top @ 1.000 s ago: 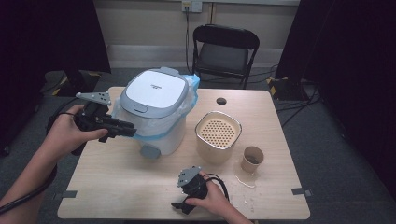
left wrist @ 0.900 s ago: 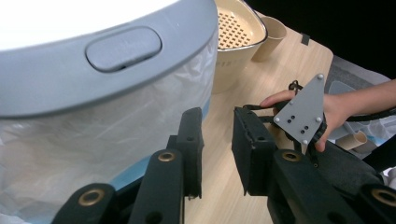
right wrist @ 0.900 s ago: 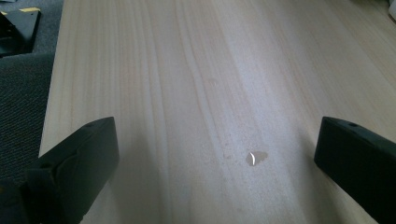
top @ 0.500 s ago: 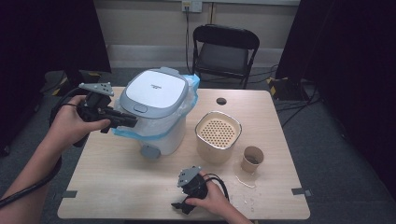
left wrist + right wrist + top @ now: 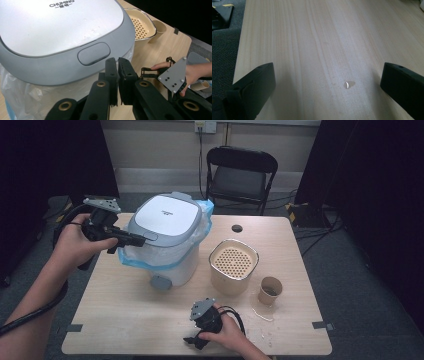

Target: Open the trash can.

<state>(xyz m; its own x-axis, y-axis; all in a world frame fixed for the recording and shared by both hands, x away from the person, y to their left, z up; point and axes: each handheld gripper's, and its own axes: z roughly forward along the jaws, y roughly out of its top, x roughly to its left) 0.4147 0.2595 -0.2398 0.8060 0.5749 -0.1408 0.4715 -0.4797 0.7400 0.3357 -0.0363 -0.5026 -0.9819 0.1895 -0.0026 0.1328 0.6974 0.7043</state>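
Observation:
A white bin with a silver-grey lid [image 5: 167,217] and a blue-rimmed plastic liner [image 5: 131,261] stands at the table's back left. My left gripper [image 5: 141,240] is at the lid's left front edge; its jaws have just been closing and now stand shut with nothing between them. In the left gripper view the gripper [image 5: 117,60] points just below the lid's oval button [image 5: 93,53]. My right gripper [image 5: 192,340] rests near the table's front edge. Its jaws are wide open over bare wood [image 5: 327,75].
A beige container with a perforated insert [image 5: 233,265] stands right of the bin, with a paper cup [image 5: 270,291] beside it. A black chair [image 5: 240,175] is behind the table. A small wet spot [image 5: 348,84] lies on the wood between the right jaws.
My left gripper has risen along the bin's side to the lid's edge and its jaws have drawn together. The right hand has stayed where it was.

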